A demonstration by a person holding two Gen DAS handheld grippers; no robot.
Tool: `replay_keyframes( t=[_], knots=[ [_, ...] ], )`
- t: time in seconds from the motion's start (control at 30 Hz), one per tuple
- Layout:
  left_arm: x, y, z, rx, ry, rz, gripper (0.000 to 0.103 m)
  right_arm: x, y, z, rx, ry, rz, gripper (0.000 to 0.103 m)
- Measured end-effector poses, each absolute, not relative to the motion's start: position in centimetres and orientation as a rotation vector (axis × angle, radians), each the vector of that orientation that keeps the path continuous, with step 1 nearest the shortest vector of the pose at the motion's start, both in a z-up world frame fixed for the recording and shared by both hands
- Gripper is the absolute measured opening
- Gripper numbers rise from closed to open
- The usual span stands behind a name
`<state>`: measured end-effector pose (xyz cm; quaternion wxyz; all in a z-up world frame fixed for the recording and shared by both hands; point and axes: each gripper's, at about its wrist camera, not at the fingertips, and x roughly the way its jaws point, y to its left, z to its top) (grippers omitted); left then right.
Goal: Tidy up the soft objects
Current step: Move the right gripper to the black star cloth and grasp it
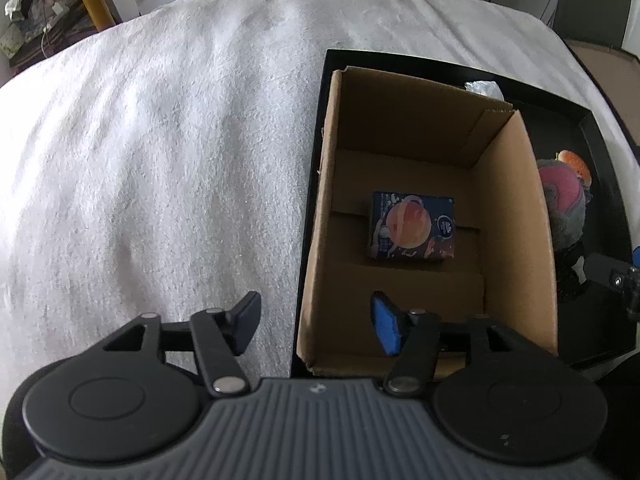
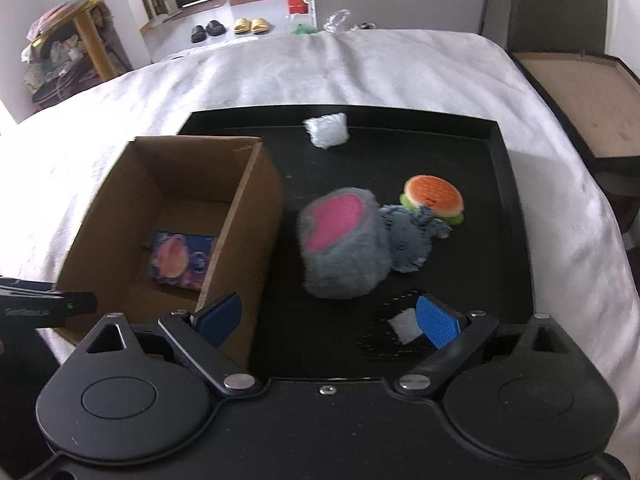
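A dark blue soft pack [image 1: 412, 226] with an orange planet print lies flat on the floor of the open cardboard box [image 1: 516, 216]. My left gripper [image 1: 316, 324] hangs open above the box's near left wall, with nothing between its fingers. In the right wrist view the same pack [image 2: 180, 260] shows inside the box [image 2: 248, 208]. A grey plush with a pink patch [image 2: 344, 240] and a burger plush [image 2: 434, 196] lie on the black tray [image 2: 492, 272]. My right gripper [image 2: 328, 320] is open just short of the grey plush, holding nothing.
A white soft packet [image 2: 326, 130] sits at the tray's far edge and a small white scrap [image 2: 404, 326] lies by my right fingertip. The tray rests on a white fleece cover [image 1: 160, 160]. A brown board [image 2: 580, 108] lies off to the right; slippers [image 2: 224, 28] are on the floor beyond.
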<state>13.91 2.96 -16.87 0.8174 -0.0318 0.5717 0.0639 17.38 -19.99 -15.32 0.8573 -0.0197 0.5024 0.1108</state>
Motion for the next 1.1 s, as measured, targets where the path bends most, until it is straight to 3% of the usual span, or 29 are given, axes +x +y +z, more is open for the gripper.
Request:
replay_keyframes(
  t=[0.07, 0.27, 0.5, 0.9, 0.97, 1.1],
  knots=[
    [14.0, 2.7, -16.9, -0.049, 1.219, 0.141, 0.068, 17.6, -20.6, -15.8, -0.027, 1.064, 0.226, 0.094],
    [14.5, 1.7, -17.0, 0.003, 1.224, 0.156, 0.07, 18.0, -22.2, -17.8, 0.004, 1.094, 0.202, 0.092],
    [15.3, 0.6, -17.2, 0.053, 1.229, 0.164, 0.071, 18.7, -24.5, -20.3, 0.086, 1.142, 0.149, 0.073],
    [16.6, -1.6, -17.2, 0.124, 1.227, 0.145, 0.071, 19.8, -26.2, -23.5, 0.125, 1.194, 0.101, 0.072],
    [16.7, -2.0, -17.4, 0.131, 1.234, 0.135, 0.072, 19.9, -26.4, -24.0, 0.124, 1.202, 0.098, 0.069],
    [16.9, -2.6, -17.8, 0.155, 1.244, 0.139, 0.074, 20.0, -26.6, -24.2, 0.122, 1.192, 0.102, 0.05]
  ],
)
